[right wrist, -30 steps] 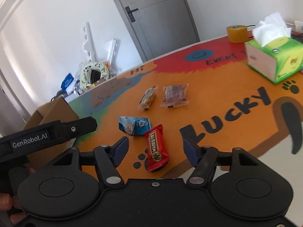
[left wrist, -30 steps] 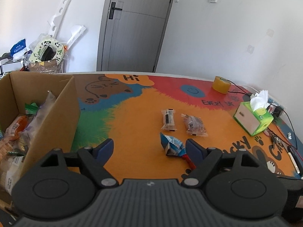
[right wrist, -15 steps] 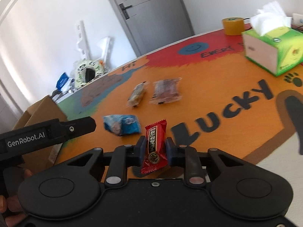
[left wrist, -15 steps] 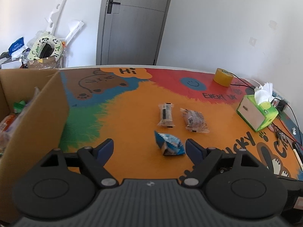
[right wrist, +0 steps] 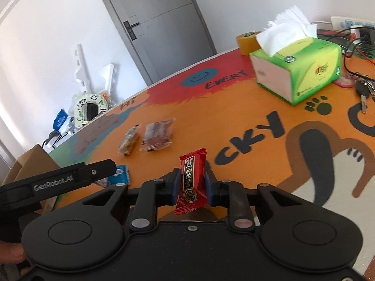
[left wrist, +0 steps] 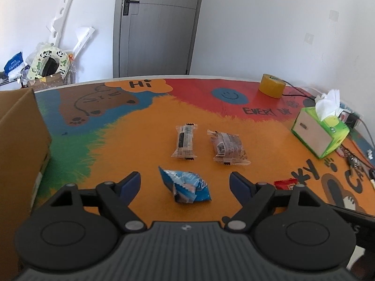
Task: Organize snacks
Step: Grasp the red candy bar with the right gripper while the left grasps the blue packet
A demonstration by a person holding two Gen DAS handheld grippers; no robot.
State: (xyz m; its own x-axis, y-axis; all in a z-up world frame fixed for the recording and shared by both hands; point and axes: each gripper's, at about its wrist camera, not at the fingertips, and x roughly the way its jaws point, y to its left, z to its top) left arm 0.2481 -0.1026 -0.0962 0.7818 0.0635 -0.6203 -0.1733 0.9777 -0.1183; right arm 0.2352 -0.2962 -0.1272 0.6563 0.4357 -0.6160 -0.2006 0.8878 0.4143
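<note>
My right gripper (right wrist: 191,183) is shut on a red snack packet (right wrist: 192,182) and holds it upright, lifted off the table. My left gripper (left wrist: 185,182) is open, its fingers on either side of a blue snack packet (left wrist: 186,185) that lies on the orange table. A clear bar packet (left wrist: 185,141) and a clear brown snack packet (left wrist: 228,147) lie just beyond it. The red packet's end (left wrist: 286,183) shows at the right in the left wrist view. The cardboard box (left wrist: 21,145) stands at the left.
A green tissue box (left wrist: 321,133) and a yellow tape roll (left wrist: 271,85) stand at the far right of the table (left wrist: 140,128). Cables and keys (right wrist: 363,91) lie at the right edge. Clutter sits on the floor beyond the table by the door.
My right gripper closed on the red packet and lifted it off the table. My left gripper moved right, away from the box, and now straddles the blue packet.
</note>
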